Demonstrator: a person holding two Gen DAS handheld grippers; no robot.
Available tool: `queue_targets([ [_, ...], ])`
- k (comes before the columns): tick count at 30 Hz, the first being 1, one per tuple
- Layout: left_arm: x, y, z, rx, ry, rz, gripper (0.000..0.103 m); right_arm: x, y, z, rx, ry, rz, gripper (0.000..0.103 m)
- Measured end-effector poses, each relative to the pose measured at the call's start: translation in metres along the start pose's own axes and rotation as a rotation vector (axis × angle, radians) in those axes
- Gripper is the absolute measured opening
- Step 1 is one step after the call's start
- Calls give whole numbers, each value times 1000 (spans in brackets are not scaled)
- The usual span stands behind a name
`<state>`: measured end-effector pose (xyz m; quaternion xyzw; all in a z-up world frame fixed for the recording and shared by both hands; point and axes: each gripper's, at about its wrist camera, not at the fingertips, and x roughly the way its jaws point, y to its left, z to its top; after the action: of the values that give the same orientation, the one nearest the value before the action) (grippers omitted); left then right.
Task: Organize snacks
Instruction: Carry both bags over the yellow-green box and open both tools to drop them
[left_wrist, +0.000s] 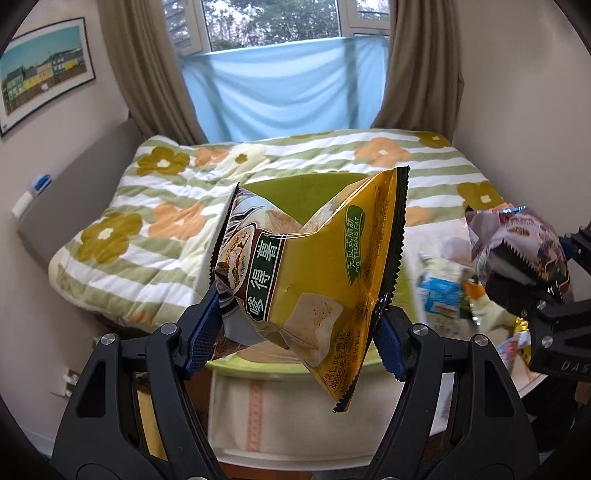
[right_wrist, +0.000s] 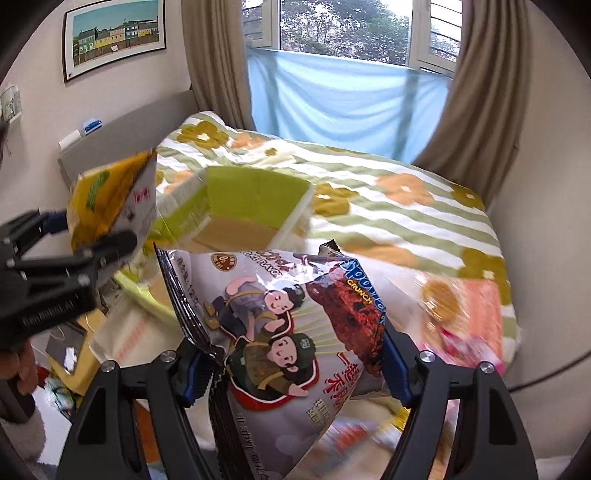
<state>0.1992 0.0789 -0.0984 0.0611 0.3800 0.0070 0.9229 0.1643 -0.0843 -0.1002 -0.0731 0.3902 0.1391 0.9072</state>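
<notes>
Left gripper (left_wrist: 295, 332) clamps yellow chip bag (left_wrist: 317, 273), bag in air above near edge of green box (left_wrist: 295, 188). Right gripper (right_wrist: 295, 365) clamps grey snack bag (right_wrist: 280, 332), raised over loose snack packets (left_wrist: 443, 291) on bed (left_wrist: 166, 206) near its right edge. Box sits at bed's near edge.

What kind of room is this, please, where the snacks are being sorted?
Most likely a bedroom. A bed with a flowered, green-striped quilt fills the middle of the room, brown curtains hang at the window behind it, and a framed picture hangs on the wall above the headboard.
</notes>
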Motion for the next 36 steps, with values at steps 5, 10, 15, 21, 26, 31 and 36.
queue_targets([
  [5, 50, 43, 7, 20, 70, -49, 70, 37, 35, 38, 18, 16, 4, 72],
  [10, 95, 61, 8, 73, 134, -102, 70, 63, 49, 58, 87, 44, 0, 72],
  [15, 116, 60, 4, 128, 163, -133, 100, 84, 55, 67, 162, 74, 0, 72],
  [21, 116, 68, -5, 86, 175, -152, 103, 92, 59, 75, 166, 92, -7, 72],
  [26, 100, 78, -12, 13, 180, -93, 102, 95, 64, 73, 117, 97, 12, 73],
  [31, 87, 86, -18, -70, 163, -58, 102, 98, 81, 75, 4, 67, 52, 74],
  [36, 81, 92, -21, -93, 156, -31, 102, 111, 94, 67, -66, 78, 81, 76],
])
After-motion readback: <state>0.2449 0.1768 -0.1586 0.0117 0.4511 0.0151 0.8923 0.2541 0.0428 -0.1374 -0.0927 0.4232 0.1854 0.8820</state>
